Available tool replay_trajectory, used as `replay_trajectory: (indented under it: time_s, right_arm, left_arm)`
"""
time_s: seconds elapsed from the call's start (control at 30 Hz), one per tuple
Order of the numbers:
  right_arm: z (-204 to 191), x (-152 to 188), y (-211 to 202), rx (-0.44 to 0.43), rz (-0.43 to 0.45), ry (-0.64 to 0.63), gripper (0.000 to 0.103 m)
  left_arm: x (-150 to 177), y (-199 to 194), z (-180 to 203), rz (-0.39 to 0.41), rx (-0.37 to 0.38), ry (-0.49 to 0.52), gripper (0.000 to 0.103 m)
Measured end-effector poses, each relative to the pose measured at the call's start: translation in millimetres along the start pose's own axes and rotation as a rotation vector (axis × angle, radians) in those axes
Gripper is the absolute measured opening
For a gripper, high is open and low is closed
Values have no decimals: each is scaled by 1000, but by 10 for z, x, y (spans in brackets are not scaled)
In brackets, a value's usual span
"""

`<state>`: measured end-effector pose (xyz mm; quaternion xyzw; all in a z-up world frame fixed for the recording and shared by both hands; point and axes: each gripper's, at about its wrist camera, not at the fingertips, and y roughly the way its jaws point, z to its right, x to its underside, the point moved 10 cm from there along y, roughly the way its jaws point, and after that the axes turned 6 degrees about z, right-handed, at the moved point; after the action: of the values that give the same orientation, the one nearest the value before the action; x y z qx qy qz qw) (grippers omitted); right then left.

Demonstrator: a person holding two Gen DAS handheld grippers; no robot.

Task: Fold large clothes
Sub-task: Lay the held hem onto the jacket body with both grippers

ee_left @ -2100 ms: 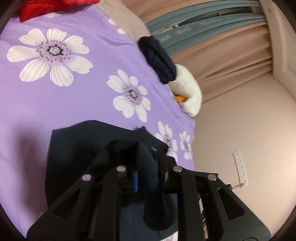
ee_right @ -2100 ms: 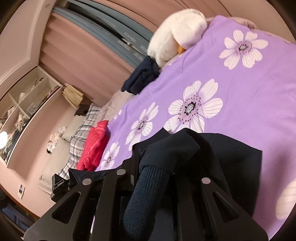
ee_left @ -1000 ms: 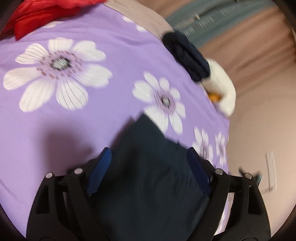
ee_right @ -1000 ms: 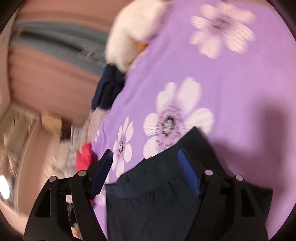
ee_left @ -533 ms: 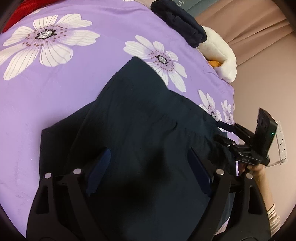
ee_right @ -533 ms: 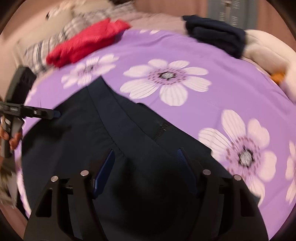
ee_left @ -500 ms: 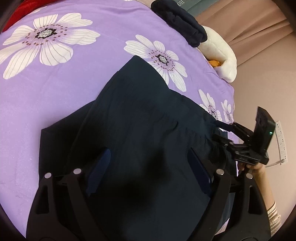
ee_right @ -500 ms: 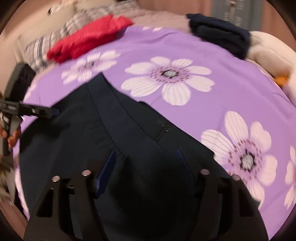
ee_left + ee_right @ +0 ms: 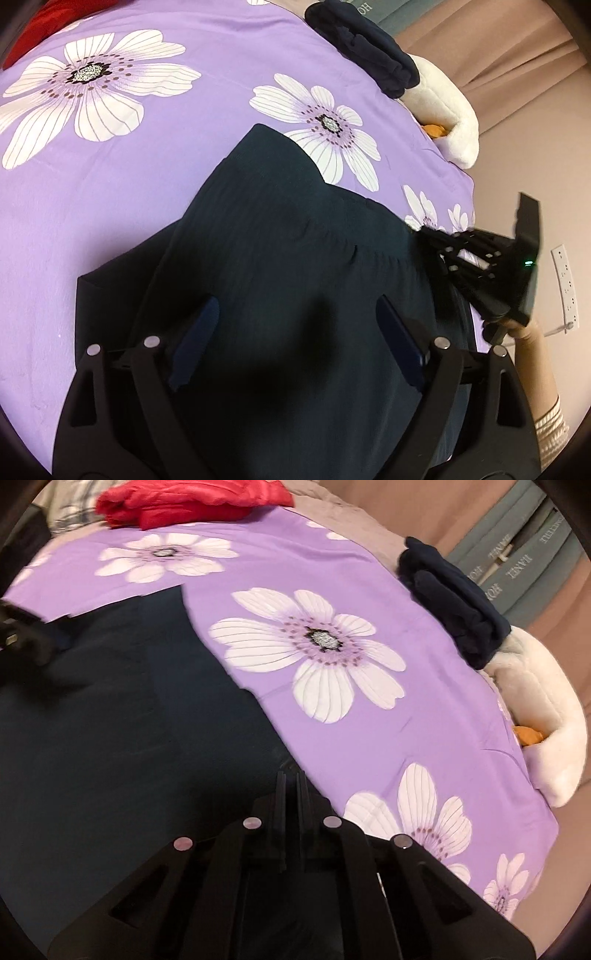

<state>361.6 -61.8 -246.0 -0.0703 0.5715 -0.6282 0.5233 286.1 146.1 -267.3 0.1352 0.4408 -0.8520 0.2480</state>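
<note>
A large dark navy garment (image 9: 288, 258) lies spread on the purple flowered bedspread (image 9: 110, 155). My left gripper (image 9: 295, 332) is open and empty, its blue-padded fingers wide apart just above the garment's near part. My right gripper (image 9: 290, 786) is shut, its jaws pressed together at the garment's right edge (image 9: 110, 720); cloth between them cannot be made out. The right gripper also shows in the left wrist view (image 9: 424, 236), touching the garment's right edge. The left gripper appears blurred at the left edge of the right wrist view (image 9: 37, 642).
A folded navy garment (image 9: 450, 598) and a white plush toy (image 9: 535, 709) lie at the bed's far right. A red garment (image 9: 184, 502) lies at the far end. A wall with a socket (image 9: 565, 284) is to the right of the bed.
Both grippers let go of the dark garment, which now lies spread flat. The right gripper has since moved to the garment's right edge and shut. The left gripper stays open.
</note>
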Motion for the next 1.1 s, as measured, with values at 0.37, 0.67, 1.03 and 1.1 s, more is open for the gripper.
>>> replay_trajectory:
  time_s: [0.37,0.67,1.03,1.1]
  right_arm:
    - [434,55,-653,-105,216,415,22]
    - [21,628,-324,-148,69,435,33]
    - [839,1155,-350,83,25,651,17]
    - [980,1344,-599,87,49,736,21]
  left_arm:
    - [56,6,688,12,1,257,89]
    - [99,854,1102,-40,-120,429,81]
    - [-224,468,322,-2,-207,279,71]
    - [-240,276,260,24,-254,317,81]
